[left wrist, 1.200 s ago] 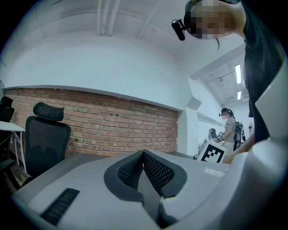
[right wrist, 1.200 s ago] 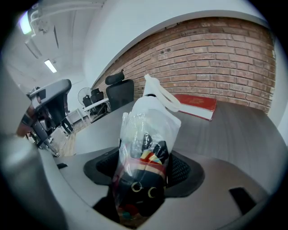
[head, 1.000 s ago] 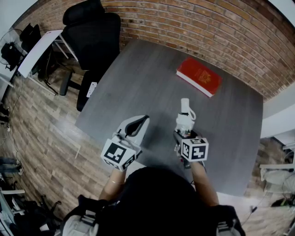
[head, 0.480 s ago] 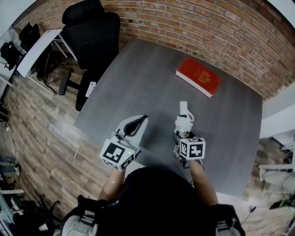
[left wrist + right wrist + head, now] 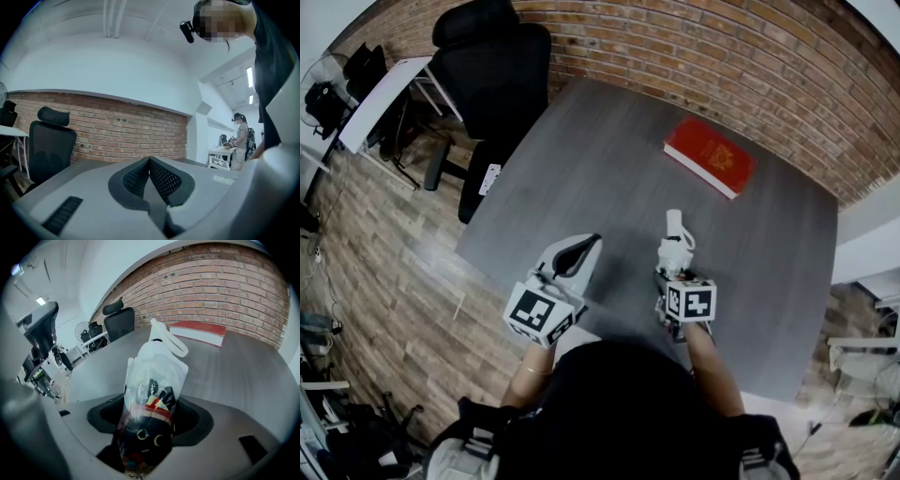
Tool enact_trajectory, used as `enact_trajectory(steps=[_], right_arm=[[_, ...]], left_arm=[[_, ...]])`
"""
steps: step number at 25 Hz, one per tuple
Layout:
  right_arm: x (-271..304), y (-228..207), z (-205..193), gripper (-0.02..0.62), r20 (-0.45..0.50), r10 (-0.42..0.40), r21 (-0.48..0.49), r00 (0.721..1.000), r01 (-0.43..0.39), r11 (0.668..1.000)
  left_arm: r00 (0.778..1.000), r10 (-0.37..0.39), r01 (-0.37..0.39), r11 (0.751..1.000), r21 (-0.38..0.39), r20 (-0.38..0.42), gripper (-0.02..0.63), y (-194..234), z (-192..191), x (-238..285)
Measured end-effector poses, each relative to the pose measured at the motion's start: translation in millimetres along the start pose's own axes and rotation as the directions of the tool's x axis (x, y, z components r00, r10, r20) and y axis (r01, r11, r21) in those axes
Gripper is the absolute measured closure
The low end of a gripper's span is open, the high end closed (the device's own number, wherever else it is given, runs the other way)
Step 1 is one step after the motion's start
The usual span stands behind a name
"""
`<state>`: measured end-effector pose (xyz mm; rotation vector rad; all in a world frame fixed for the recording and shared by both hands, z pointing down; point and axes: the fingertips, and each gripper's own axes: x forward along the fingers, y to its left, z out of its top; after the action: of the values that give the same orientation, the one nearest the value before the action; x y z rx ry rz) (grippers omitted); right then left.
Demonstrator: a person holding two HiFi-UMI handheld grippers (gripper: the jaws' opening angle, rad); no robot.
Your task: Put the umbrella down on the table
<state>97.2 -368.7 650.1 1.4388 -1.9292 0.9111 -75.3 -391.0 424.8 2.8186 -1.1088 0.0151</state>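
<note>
umbrella (image 5: 152, 394) | clamped between jaws | right hand-held gripper (image 5: 675, 265)

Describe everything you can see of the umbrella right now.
The umbrella is folded short inside a clear, crinkled plastic sleeve with a white loop at its far end. Its fabric looks dark with red, yellow and white patches. The right gripper holds its near end in shut tongs; it juts over the grey table toward the red book. Table contact cannot be told.

The right claw (image 5: 675, 265), closed on the umbrella (image 5: 674, 232), is drawn slightly nearer the person than a second earlier.
</note>
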Motion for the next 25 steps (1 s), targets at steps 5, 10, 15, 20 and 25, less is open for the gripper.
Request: enact_trajectory(steps=[5, 10, 15, 20, 25], right_arm=[[4, 1, -2, 0.305, -0.017, -0.003, 0.005, 1.0, 0.003, 1.0], [9, 1, -4, 0.304, -0.029, -0.009, 0.008, 1.0, 0.009, 1.0], [15, 0, -5, 0.304, -0.041, -0.011, 0.011, 0.999, 0.011, 1.0], [17, -1, -5, 0.302, -0.045, -0.013, 0.013, 0.999, 0.014, 1.0], [20, -1, -7, 0.301, -0.063, 0.0, 0.031, 0.998, 0.002, 1.0]], left_arm=[[1.0, 0.01, -0.01, 1.0, 0.004, 0.0, 0.603, 3, -1, -5], [1.0, 0.027, -0.027, 1.0, 0.011, -0.006, 0.603, 9, -1, -10], [0.999, 0.04, -0.04, 0.999, 0.002, -0.005, 0.603, 11, 0, -12], [0.999, 0.052, -0.052, 0.999, 0.004, -0.007, 0.603, 14, 0, -17], [0.998, 0.055, -0.055, 0.998, -0.003, -0.036, 0.603, 12, -9, -17]])
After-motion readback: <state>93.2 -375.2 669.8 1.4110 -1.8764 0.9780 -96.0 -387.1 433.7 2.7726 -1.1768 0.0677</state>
